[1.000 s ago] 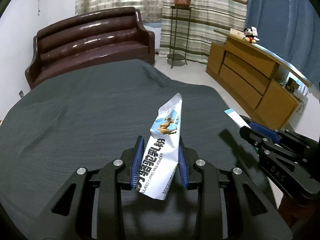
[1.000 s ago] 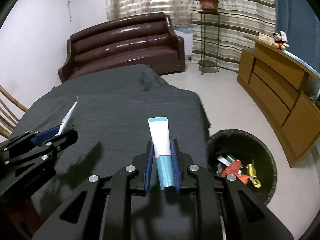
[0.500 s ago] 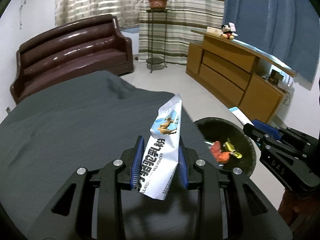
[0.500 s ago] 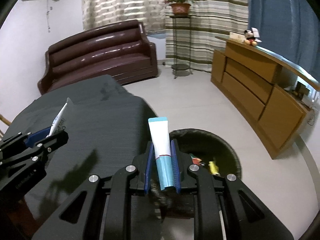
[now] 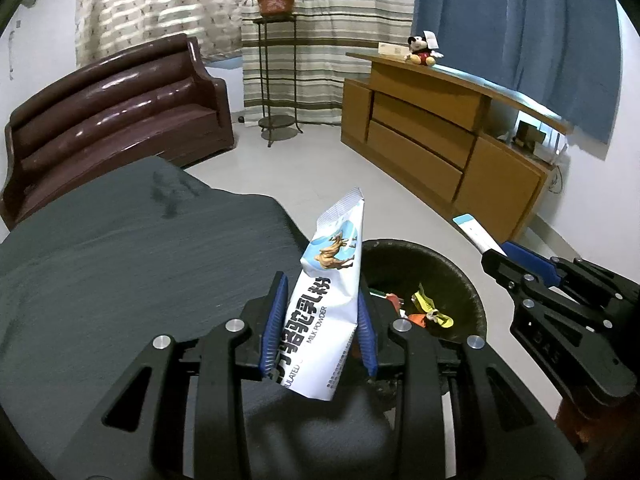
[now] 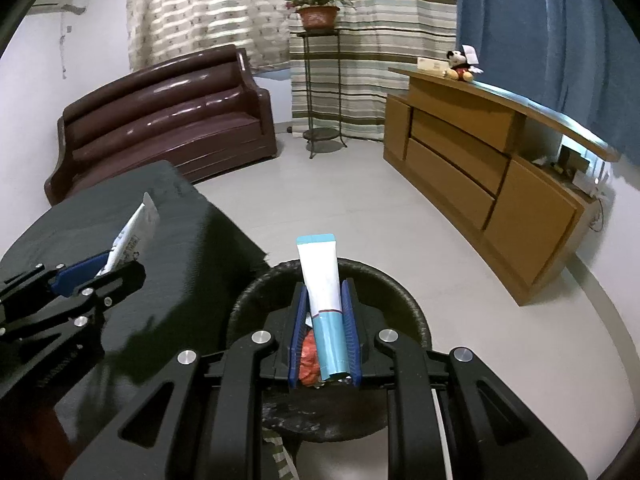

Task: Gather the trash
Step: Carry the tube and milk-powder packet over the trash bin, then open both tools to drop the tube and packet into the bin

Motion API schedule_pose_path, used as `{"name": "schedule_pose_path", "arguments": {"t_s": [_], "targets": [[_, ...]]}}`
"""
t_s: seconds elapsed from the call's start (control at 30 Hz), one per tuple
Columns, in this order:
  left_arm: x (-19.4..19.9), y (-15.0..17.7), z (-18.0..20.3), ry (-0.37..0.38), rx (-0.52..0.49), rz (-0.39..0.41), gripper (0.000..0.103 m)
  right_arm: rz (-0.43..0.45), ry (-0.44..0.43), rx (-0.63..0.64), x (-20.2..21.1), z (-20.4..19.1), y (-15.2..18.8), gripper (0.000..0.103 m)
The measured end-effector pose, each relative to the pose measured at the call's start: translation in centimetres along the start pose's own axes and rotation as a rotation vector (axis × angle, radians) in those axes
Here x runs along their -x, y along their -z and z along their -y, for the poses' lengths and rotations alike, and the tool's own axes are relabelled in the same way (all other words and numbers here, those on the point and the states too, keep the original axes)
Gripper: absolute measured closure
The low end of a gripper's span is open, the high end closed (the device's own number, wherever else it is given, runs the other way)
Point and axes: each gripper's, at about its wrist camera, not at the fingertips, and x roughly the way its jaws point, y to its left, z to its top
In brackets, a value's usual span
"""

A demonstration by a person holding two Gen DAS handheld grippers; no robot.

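The bin point(image 6: 400, 300) is the landmark: a dark round tub on the pale floor, just beside the corner of the table point(image 5: 140, 260) with its dark grey cloth, and already holding a few bright wrappers point(image 5: 424, 312).

The right gripper point(image 6: 324, 320) hangs directly over the bin's mouth, jaws closed on a white and teal tube point(image 6: 322, 280) that stands upright between them. A release here looks safe, though a tube dropped upright could tip against the near rim and fall outside.

The left gripper point(image 5: 320, 316) is the likelier trouble. Its jaws grip a white milk powder packet point(image 5: 328, 304), but it sits over the table corner, on the table side of the bin. Letting go there would probably land the light packet on the cloth or the floor beside the bin.

With both grippers near together over one opening, they could also knock each other.
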Motion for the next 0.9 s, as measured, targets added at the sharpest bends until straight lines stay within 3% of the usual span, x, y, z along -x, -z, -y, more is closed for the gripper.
{"name": "schedule_pose_path", "arguments": {"t_s": [0.83,0.9], "targets": [[-6.5,-1.8,2.7,-0.024,-0.047,-0.069,0.07,-0.021,0.022,-0.067,-3.3,2.1,0.1,0.084],[-6.6,-1.9,2.7,-0.023,-0.047,-0.076,0.062,-0.022,0.026,-0.068,-3.4,2.2,0.2,0.082]]}}
